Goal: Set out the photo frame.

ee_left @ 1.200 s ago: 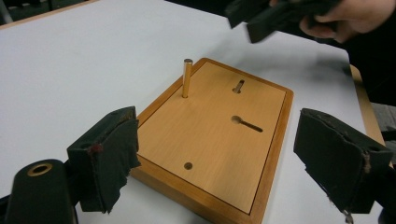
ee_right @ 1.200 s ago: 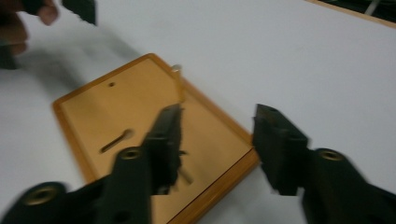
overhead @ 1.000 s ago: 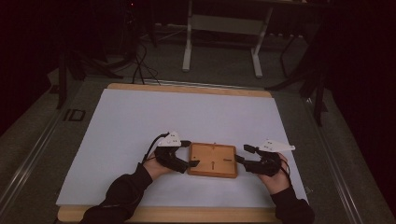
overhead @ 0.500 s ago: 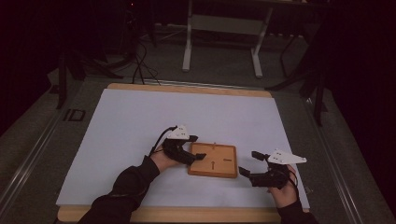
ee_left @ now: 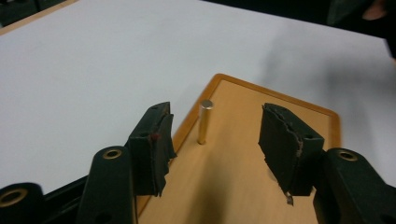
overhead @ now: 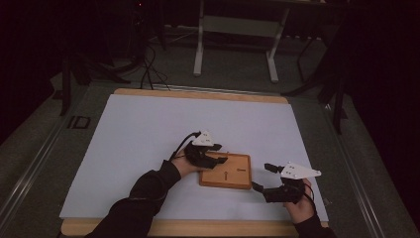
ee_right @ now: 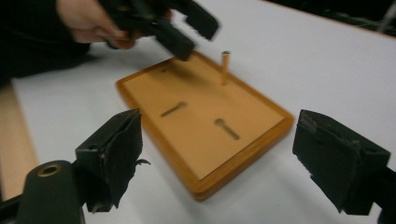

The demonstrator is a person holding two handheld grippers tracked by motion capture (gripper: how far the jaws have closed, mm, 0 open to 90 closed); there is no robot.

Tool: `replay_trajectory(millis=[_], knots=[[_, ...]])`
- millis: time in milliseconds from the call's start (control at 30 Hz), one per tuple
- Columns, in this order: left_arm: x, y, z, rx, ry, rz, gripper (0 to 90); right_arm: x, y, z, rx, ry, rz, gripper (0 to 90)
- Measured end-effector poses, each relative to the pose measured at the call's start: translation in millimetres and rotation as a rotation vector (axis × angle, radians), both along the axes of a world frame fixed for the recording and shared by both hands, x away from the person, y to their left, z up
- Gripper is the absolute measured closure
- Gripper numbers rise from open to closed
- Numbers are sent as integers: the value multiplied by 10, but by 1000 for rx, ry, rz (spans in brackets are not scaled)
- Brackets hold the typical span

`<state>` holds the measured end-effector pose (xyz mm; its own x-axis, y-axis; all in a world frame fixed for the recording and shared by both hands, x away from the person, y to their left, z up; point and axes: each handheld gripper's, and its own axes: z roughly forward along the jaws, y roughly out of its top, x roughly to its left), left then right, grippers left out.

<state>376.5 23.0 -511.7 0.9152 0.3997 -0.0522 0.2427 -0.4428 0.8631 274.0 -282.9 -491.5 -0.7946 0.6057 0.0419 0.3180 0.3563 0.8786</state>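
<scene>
- Wooden board (overhead: 226, 171) lies flat on the white table cover (overhead: 148, 129), near the person's edge, between the two hands
- Left gripper (overhead: 216, 159) hangs over the board's left far corner; its tips sit above the wood, not on it
- In the left gripper view a small brass peg (ee_left: 204, 122) stands upright in the board close to the raised rim, ahead of the jaws and in line with the gap between them
- Left jaws part-open and just been closing; the pads (ee_left: 154, 144) reach short of the peg, so nothing is held
- Right gripper (overhead: 261, 177) sits just off the board's right near corner, over the white cover, close to the board's edge but apart from it
- Right jaws stand wide, just been opening, nothing between them; in the right gripper view the board (ee_right: 205, 126) lies ahead of the gap with its near corner pointing at the camera
- Same view shows the peg (ee_right: 225, 66) on the far side of the board, with the left gripper (ee_right: 191, 35) blurred above the far corner beside it
- Two dark slot-like marks (ee_right: 227, 128) on the board's face; from above they read as a short arrow and a dash, no letters legible
- Dark marking "ID" (overhead: 79, 122) on the surface left of the table, beside the white cover
</scene>
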Motion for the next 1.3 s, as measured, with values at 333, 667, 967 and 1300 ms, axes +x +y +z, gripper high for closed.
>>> replay_trajectory(millis=[333, 667, 967, 1300], knots=[[125, -142, -91, 25, 23, -24, 655, -38, 8, -17, -6, 19, 0, 116], [144, -201, -94, 40, 18, -45, 760, -65, 9, -37, -24, 21, 10, 115], [155, -214, -94, 55, 12, -41, 833, -61, 2, -37, -17, 21, 9, 112], [205, -224, -61, 69, 63, -49, 837, -159, 103, -32, -123, -46, 58, 131]])
